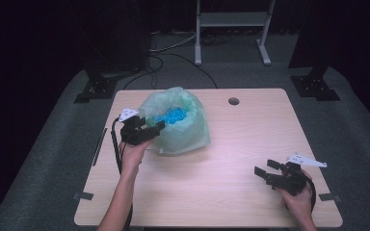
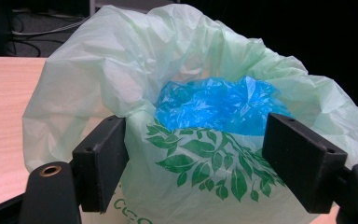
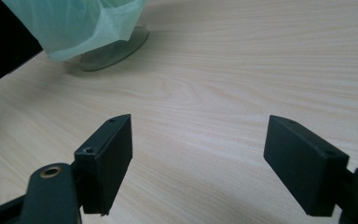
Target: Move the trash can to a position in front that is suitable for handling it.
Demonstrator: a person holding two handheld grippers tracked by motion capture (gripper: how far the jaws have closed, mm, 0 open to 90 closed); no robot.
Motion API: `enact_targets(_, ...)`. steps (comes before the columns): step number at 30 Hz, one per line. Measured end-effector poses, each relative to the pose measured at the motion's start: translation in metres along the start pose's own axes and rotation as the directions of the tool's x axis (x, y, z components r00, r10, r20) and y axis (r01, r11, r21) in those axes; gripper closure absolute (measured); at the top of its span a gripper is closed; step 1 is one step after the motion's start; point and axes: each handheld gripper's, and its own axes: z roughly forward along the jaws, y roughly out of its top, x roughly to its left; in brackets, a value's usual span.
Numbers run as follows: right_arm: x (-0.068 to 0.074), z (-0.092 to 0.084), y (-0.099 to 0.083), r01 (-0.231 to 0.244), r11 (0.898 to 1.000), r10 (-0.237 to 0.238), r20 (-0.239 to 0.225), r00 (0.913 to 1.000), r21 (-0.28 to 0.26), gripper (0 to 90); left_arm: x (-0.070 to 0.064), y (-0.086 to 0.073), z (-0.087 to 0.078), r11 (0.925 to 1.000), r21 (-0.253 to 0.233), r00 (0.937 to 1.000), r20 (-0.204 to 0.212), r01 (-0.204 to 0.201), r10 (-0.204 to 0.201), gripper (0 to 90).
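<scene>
- Sitting at the left-rear part of the wooden table (image 1: 231, 159): one pale green bag (image 1: 180, 126), puffed up, mouth gaping upward, printed with dark green leaves on the near face.
- Lying inside that bag: one crumpled blue plastic piece (image 2: 219, 105), showing just below the rim; anything beneath it hidden.
- Standing under the bag, seen in the right gripper view: a clear round base (image 3: 116, 49), draped by the bag's lower edge; what kind of vessel, impossible to tell.
- Reaching at the bag's near left side: left gripper (image 1: 150, 130), jaws spread wide, the bag's front wall and rim lying between them, left pad touching or nearly touching a fold, right pad just beside the film; not pinching.
- Resting near the table's front right corner, well apart from the bag: right gripper (image 1: 265, 171), jaws spread, bare wood between them.
- Counting: one bag, one blue piece, two grippers, two hands, one round hole (image 1: 233, 101) in the tabletop behind the bag.
</scene>
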Motion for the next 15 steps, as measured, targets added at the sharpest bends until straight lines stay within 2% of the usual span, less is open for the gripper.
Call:
enact_targets(6,0.002,0.002,0.000,-0.004,1.000,0.004,0.005,1.0000,-0.004,23.2,-0.008,-0.007,-0.013,0.9996,-0.004,0.9996,-0.011,-0.027,0.027,22.6)
enact_targets(15,0.004,0.005,0.000,-0.001,1.000,0.001,0.003,1.0000,0.005,23.2,-0.015,-0.012,-0.027,0.9986,0.026,0.9987,0.025,-0.045,0.045,22.6)
